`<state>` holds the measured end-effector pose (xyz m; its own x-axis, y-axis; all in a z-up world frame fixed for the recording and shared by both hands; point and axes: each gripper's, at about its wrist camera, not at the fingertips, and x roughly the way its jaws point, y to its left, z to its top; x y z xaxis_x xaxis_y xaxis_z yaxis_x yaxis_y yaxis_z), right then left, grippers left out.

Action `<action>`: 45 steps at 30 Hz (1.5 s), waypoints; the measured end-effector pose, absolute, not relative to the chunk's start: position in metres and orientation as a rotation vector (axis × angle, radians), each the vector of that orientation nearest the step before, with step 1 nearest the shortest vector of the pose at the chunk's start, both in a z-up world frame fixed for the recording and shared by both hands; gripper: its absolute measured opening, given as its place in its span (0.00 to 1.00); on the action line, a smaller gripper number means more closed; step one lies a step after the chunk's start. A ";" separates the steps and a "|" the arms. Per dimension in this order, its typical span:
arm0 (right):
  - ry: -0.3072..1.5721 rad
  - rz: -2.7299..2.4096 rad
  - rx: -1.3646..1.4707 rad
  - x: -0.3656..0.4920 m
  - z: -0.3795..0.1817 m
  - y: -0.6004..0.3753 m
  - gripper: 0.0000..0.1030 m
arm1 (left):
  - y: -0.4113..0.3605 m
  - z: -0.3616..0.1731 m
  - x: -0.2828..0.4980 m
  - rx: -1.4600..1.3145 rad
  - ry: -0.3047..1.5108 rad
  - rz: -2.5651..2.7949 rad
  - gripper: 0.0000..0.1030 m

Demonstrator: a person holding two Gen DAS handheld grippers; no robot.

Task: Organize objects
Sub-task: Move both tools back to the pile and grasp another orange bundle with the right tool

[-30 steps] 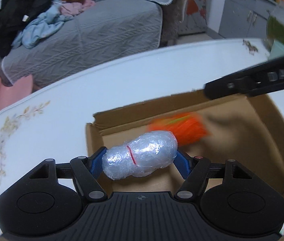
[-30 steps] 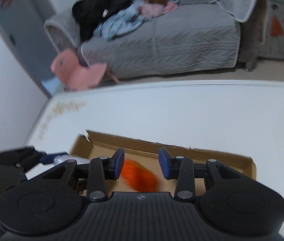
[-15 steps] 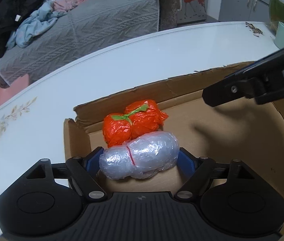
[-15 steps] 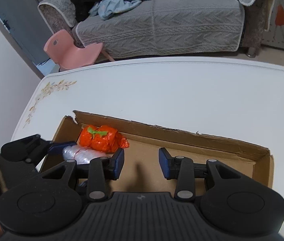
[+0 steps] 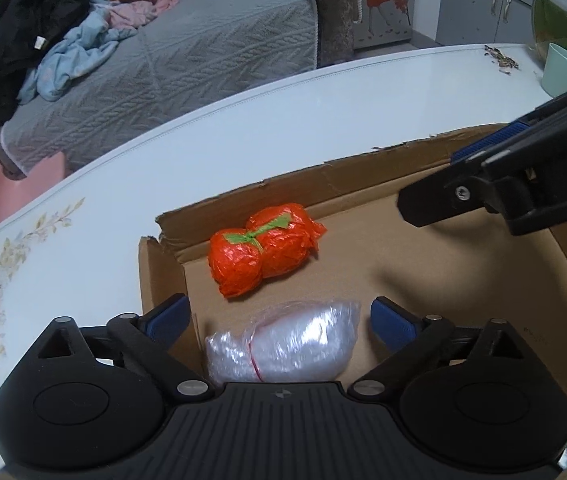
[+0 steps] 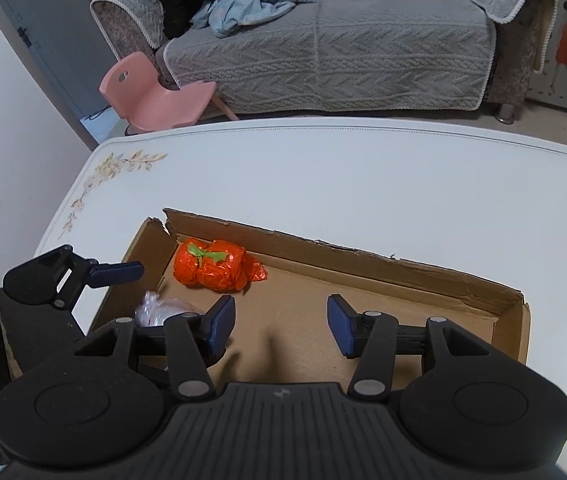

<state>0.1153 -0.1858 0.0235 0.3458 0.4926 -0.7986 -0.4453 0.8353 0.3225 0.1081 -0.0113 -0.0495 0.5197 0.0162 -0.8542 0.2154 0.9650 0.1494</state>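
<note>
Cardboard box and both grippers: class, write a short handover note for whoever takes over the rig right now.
Left gripper: jaws have just been opening, now wide; the clear plastic-wrapped bundle lies loose between them.
Right gripper: jaws have just been opening, nothing between them, over the box floor.
Orange plastic-wrapped bundle: in the far left corner of the cardboard box on the white table.
Done: both bundles are in the box.
Left: withdraw both grippers; other items to sort are not clearly in view.

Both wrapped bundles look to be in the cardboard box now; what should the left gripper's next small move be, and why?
Probably lift the left gripper straight up out of the cardboard box. Its jaws have just opened; the clear bundle lies between the pads, apparently untouched, near the orange bundle.
</note>
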 end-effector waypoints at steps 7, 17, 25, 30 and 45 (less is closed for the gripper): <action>1.040 0.612 0.053 0.110 0.033 -0.194 0.61 | -0.019 -0.030 0.094 0.272 1.006 -0.125 0.96; 0.847 0.568 0.099 0.032 0.083 -0.260 0.93 | -0.012 0.017 0.021 0.265 1.043 -0.144 0.99; 0.906 0.485 0.299 -0.018 0.062 -0.314 0.99 | 0.001 0.016 -0.067 0.177 1.226 -0.115 0.99; 0.936 0.391 0.231 -0.029 0.041 -0.317 0.99 | -0.008 -0.004 -0.114 0.229 1.272 -0.138 0.99; 1.263 0.345 0.187 -0.006 -0.023 -0.290 0.81 | 0.004 -0.041 -0.111 0.353 1.331 -0.117 0.99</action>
